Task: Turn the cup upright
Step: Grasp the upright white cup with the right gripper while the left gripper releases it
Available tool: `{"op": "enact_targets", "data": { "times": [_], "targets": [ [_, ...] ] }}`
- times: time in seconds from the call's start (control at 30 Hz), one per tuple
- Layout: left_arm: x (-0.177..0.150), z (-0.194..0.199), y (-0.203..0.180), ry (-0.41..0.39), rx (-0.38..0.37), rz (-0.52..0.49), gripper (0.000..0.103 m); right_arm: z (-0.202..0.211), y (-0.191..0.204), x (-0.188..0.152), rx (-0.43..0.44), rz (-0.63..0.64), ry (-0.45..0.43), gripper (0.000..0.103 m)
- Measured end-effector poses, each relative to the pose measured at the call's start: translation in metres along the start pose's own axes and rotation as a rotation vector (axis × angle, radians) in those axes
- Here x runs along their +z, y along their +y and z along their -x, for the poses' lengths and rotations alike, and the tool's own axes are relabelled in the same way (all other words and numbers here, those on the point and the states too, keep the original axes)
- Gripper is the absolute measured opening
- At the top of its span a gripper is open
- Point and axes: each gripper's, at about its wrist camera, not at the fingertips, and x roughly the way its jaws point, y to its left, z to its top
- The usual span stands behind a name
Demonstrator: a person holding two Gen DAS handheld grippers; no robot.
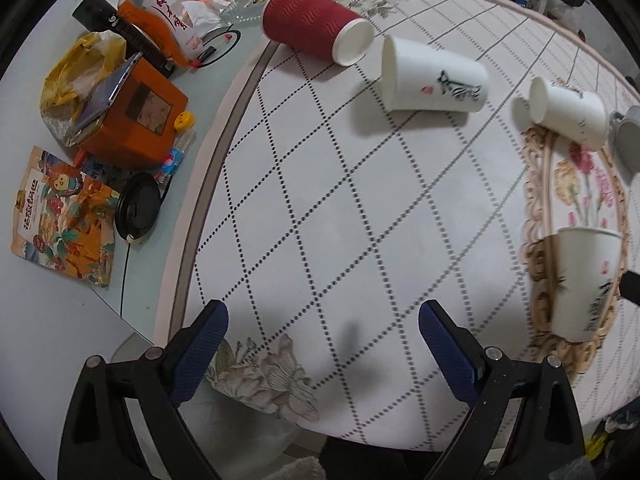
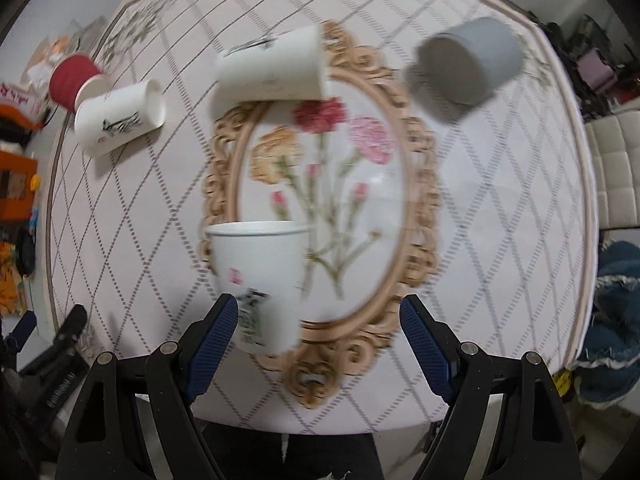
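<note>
Several paper cups are on the patterned tablecloth (image 1: 320, 200). A red ribbed cup (image 1: 314, 28) lies on its side at the far left; it also shows in the right wrist view (image 2: 74, 80). A white cup with a cat drawing (image 1: 434, 76) lies beside it, also seen from the right wrist (image 2: 118, 118). Another white cup (image 1: 568, 112) (image 2: 272, 66) and a grey cup (image 2: 470, 66) lie on their sides. One white cup (image 2: 258, 280) (image 1: 584, 280) stands upright. My left gripper (image 1: 324, 344) is open and empty. My right gripper (image 2: 318, 340) is open, its left finger close beside the upright cup.
Left of the cloth sit an orange box (image 1: 136, 120), a yellow bag (image 1: 80, 76), a snack packet (image 1: 64, 216), a black lid (image 1: 138, 206) and a bottle (image 1: 156, 20). A white chair (image 2: 616, 172) and blue cloth (image 2: 616, 320) are at right.
</note>
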Motion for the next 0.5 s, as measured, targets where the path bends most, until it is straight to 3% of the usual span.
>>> {"op": "enact_targets", "data": {
  "times": [0.17,0.27,0.3,0.5],
  "targets": [
    [0.004,-0.02,0.001,0.045,-0.016,-0.031,0.103,-0.026,0.021,0.013,-0.045,0.022,0.055,0.084],
    [0.005,-0.026,0.001,0.049,-0.028,-0.036,0.103,-0.04,0.026,0.017,-0.037,0.014,0.1,0.072],
    [0.005,-0.027,0.001,0.05,-0.031,-0.037,0.103,-0.044,0.028,0.017,-0.032,0.01,0.117,0.063],
    [0.008,-0.031,0.002,0.054,-0.065,-0.035,0.103,-0.044,0.031,0.02,-0.03,-0.008,0.098,0.063]
  ]
}}
